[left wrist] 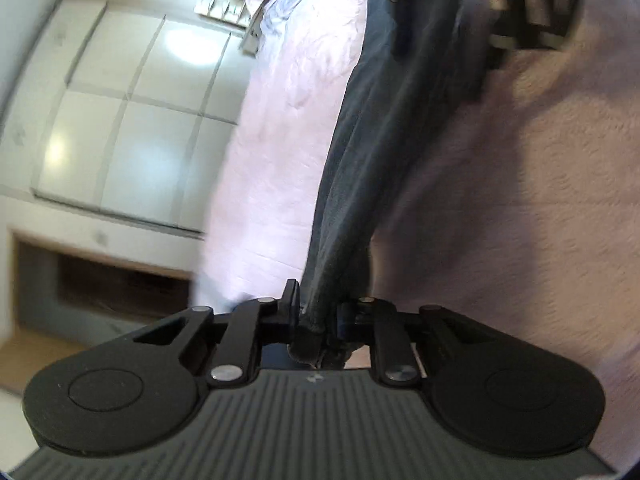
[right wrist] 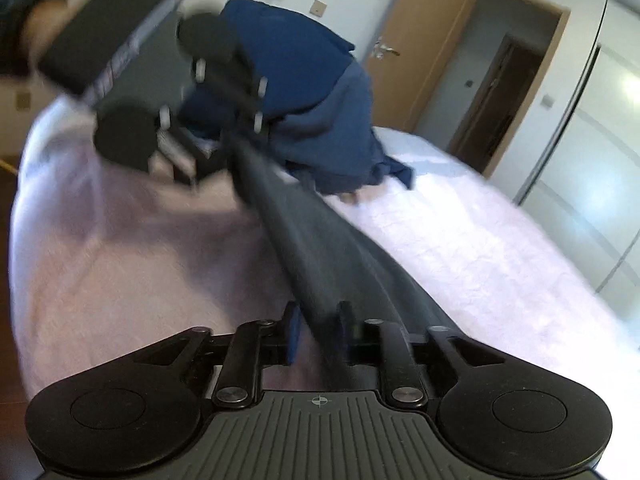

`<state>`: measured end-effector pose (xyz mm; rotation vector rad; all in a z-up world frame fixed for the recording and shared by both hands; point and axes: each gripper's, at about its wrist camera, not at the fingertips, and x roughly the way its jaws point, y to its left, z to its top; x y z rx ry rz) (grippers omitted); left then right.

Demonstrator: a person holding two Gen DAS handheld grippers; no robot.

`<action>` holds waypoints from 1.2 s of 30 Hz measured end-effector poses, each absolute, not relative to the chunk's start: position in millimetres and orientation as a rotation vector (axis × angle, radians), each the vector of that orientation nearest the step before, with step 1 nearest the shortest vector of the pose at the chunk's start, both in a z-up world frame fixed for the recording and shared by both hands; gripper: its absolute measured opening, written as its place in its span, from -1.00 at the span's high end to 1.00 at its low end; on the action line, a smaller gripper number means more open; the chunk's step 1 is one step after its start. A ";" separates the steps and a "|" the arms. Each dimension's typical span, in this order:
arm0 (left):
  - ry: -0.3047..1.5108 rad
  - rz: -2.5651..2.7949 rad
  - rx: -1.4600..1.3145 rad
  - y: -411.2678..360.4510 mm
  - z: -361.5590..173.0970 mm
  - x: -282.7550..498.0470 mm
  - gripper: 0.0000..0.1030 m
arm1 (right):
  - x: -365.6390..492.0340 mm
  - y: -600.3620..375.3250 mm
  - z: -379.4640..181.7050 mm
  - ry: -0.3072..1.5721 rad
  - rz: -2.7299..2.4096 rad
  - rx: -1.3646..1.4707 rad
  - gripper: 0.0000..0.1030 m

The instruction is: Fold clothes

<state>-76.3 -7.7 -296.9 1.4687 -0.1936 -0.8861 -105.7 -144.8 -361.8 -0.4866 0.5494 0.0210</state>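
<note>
Pink bedding (right wrist: 460,240) covered the bed you were working on, with white wardrobe doors (left wrist: 132,120) to one side and a wooden door (right wrist: 432,52) beyond the far corner. A heap of blue clothes (right wrist: 304,92) sat further up the bed, untouched.

Your left hand-held gripper (left wrist: 316,312) had its jaws nearly pressed together, pinching a thick hem of the dark grey garment (left wrist: 352,152). Your right hand-held gripper (right wrist: 318,332) had that same dark grey garment (right wrist: 312,256) running between its jaws, which stood partly apart; the blur meant you could not tell whether the pads truly pressed the cloth. From the right wrist view the garment stretched in a taut band above the bedding, from your right hand-held gripper to your left one (right wrist: 224,112) near the blue heap.

This looked like the spreading-out stage, early in the fold. To do it well you needed a firm pinch at the right end before pulling, since a loose hold there would let the cloth slide out and bunch. You were best advised to keep both ends level and the tension even, lower the garment flat onto open bedding clear of the blue heap, and smooth it before making the first crease. Slower motion would have helped; both views were smeared.
</note>
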 end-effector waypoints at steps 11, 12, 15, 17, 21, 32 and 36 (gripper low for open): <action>-0.114 -0.937 1.306 -8.8 -261.3 -62.9 0.71 | -165.5 -202.3 -400.0 0.645 -0.307 -0.700 -0.57; -0.110 -0.941 1.290 -9.4 -253.5 -61.0 0.71 | -172.1 -212.5 -401.9 0.661 -0.335 -0.709 -0.57; -0.129 -0.941 1.281 -14.4 -234.7 -57.9 0.71 | -192.6 -246.7 -405.8 0.714 -0.431 -0.731 -0.51; -0.149 -0.934 1.301 -18.0 -229.4 -58.8 0.71 | -206.3 -268.4 -409.2 0.757 -0.486 -0.749 -0.08; -0.164 -0.924 1.336 -19.8 -227.6 -60.5 0.71 | -239.4 -310.0 -422.4 0.869 -0.561 -0.825 0.34; -0.138 -0.851 1.379 64.0 -230.4 -108.6 0.72 | -306.1 -294.8 -368.0 0.832 -0.525 -0.834 0.91; -0.083 -0.876 1.440 112.9 -268.1 -141.4 0.70 | -331.3 -246.5 -369.2 0.828 -0.468 -0.814 0.90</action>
